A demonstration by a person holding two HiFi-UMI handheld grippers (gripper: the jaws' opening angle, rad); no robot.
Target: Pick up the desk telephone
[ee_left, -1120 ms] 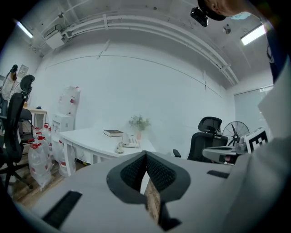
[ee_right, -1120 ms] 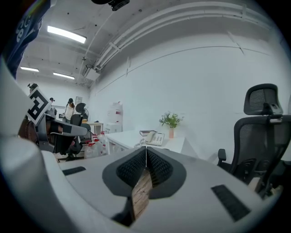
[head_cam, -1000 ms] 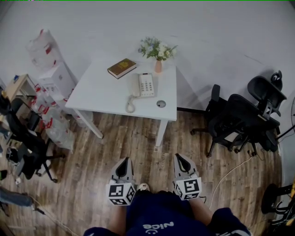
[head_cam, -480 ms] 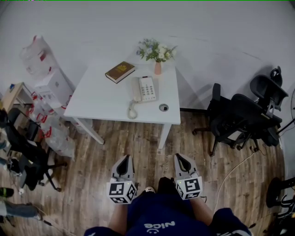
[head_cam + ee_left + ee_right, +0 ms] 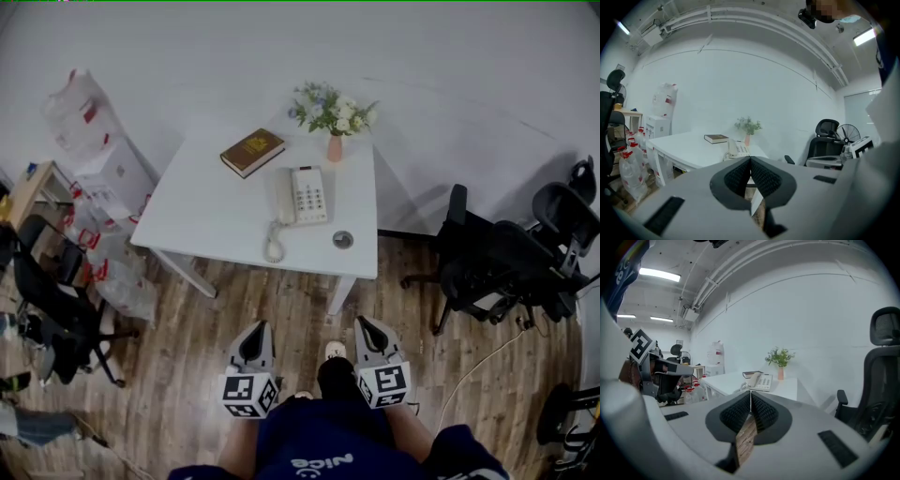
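A white desk telephone [image 5: 303,196] with its coiled cord lies on the white table [image 5: 216,211], well ahead of both grippers. It also shows small and far off as the telephone [image 5: 736,150] and the telephone [image 5: 761,381]. My left gripper [image 5: 254,334] and my right gripper [image 5: 367,324] hang side by side over the wooden floor, in front of the person's body, both short of the table. Both are shut with nothing between the jaws, as seen at the left gripper [image 5: 750,159] and the right gripper [image 5: 750,393].
A brown book [image 5: 252,151] and a pink vase of flowers [image 5: 335,116] sit at the table's far side, a small round disc [image 5: 343,240] near its front right. Black office chairs [image 5: 511,267] stand to the right, another chair [image 5: 52,309] and bagged boxes [image 5: 98,169] to the left.
The whole view has shifted: the table and telephone sit lower and more to the right in the head view. Both grippers stay shut, side by side.
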